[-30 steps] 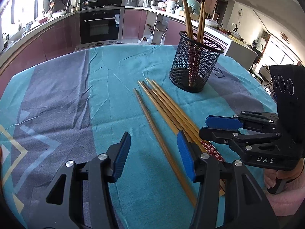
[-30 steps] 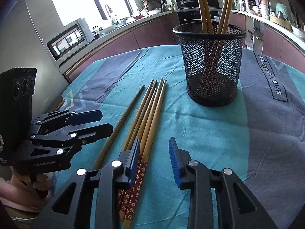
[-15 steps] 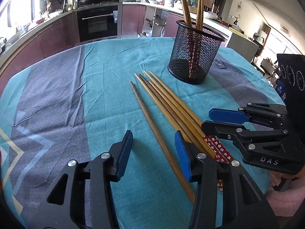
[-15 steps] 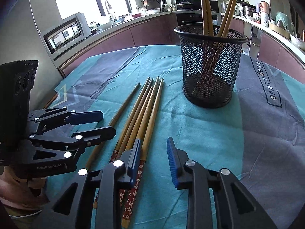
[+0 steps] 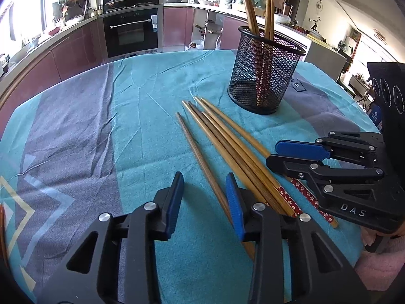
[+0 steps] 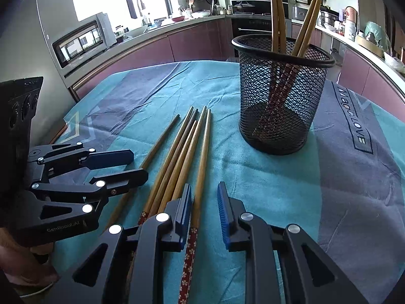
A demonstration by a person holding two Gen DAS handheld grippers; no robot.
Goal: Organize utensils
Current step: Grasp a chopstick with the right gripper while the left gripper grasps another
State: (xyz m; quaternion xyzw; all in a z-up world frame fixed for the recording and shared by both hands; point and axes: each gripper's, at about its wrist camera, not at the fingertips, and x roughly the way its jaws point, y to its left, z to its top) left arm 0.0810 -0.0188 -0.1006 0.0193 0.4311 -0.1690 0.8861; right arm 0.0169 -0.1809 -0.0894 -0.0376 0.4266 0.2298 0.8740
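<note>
Left claw (image 5: pixel 203 197) points down at a slant, jaws part-way apart and just been closing, nothing gripped between the blue pads. Right claw (image 6: pixel 203 204) sits alongside at a like slant, its gap narrower, also just been closing, pads bare.

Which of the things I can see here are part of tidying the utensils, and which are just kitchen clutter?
Part of the job:
- loose wooden chopsticks lying on the teal tablecloth
- black wire-mesh holder, some chopsticks already standing in it
- left gripper and right gripper, jaws just closing, nothing held

Just lying about:
- built-in black oven
- silver microwave
- countertop pots and jars
</note>
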